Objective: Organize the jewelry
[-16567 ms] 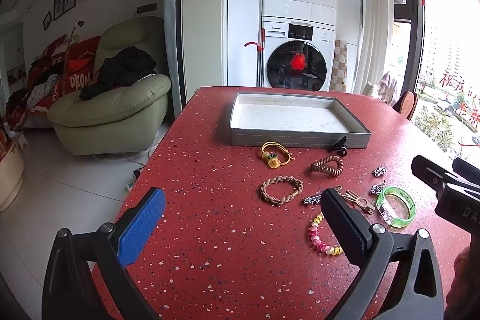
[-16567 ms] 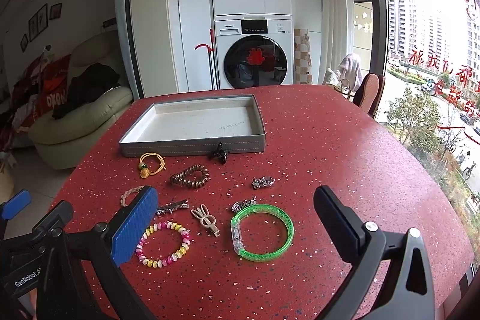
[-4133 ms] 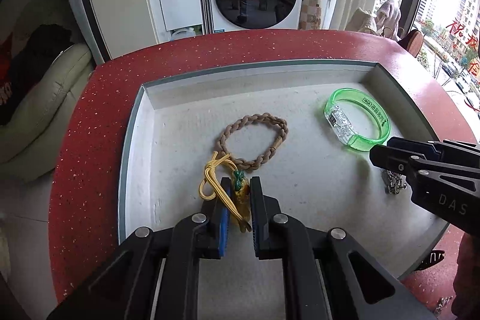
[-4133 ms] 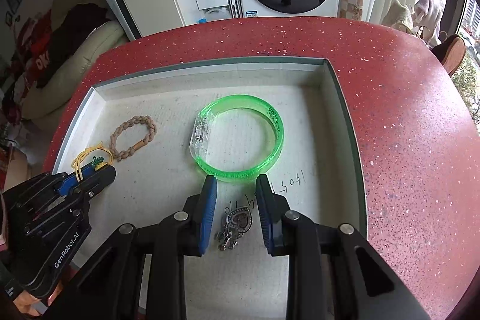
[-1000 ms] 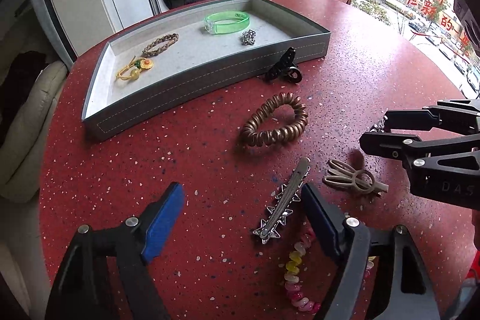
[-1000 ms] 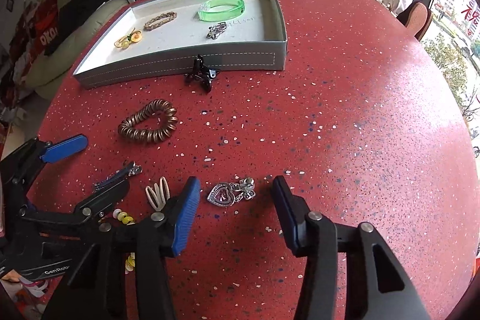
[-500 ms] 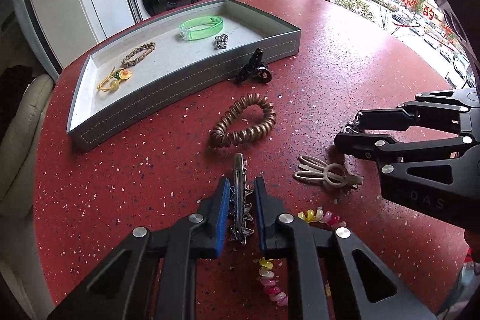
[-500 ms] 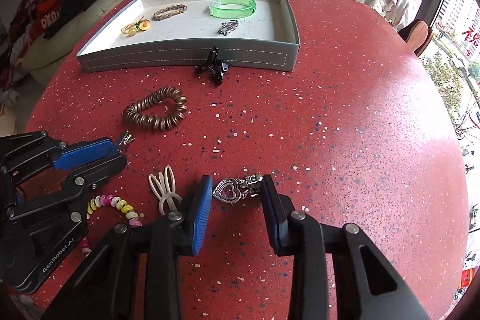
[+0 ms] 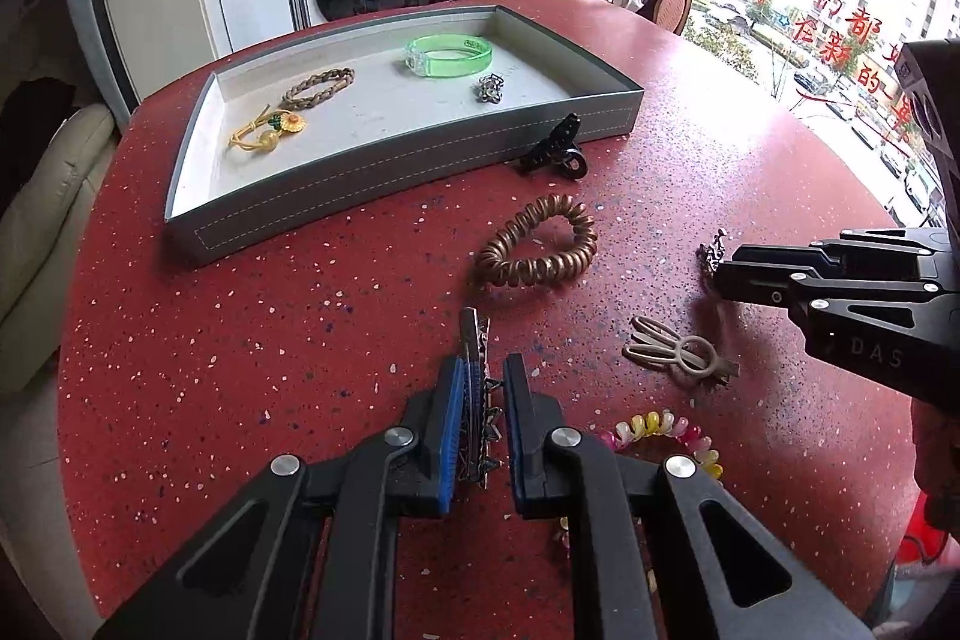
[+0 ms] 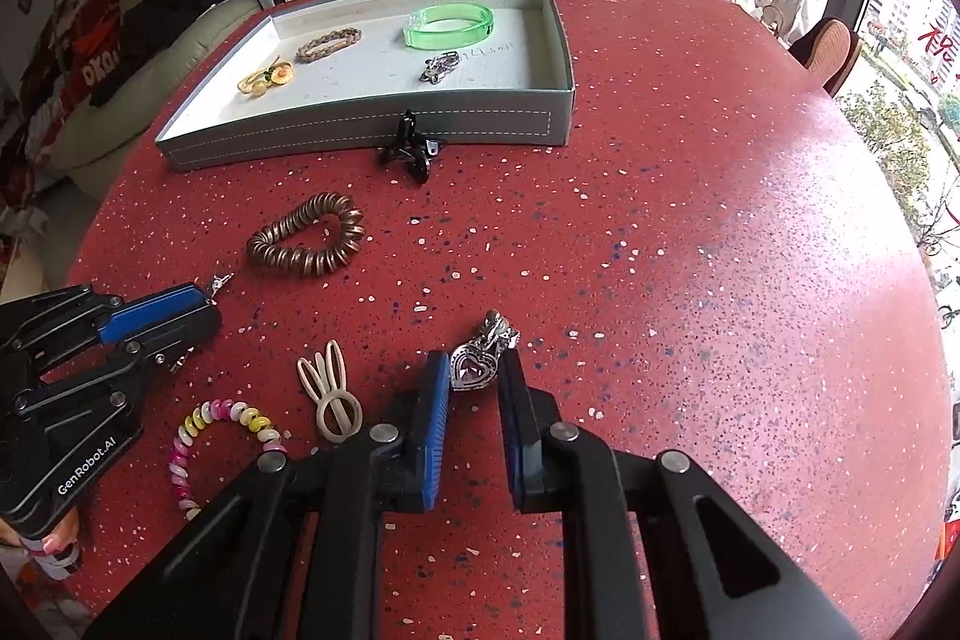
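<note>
Nearest in the left wrist view, the left tool has just been closing and now pinches the silver spiked hair clip lengthwise, its jaws narrow around the thin bar. The clip looks stiff, light and slippery, so a hold across its flat middle should serve best; the spikes could snag. The right tool has likewise just been closing and grips the heart pendant, a small hard charm likely to swivel if held by one edge. Both pieces sit low on the red table. Beside them lie the beige clip and the pastel bead bracelet, then the bronze coil tie and the black claw clip, which touches the grey tray. The tray's front wall must be cleared; its right half offers free floor.
</note>
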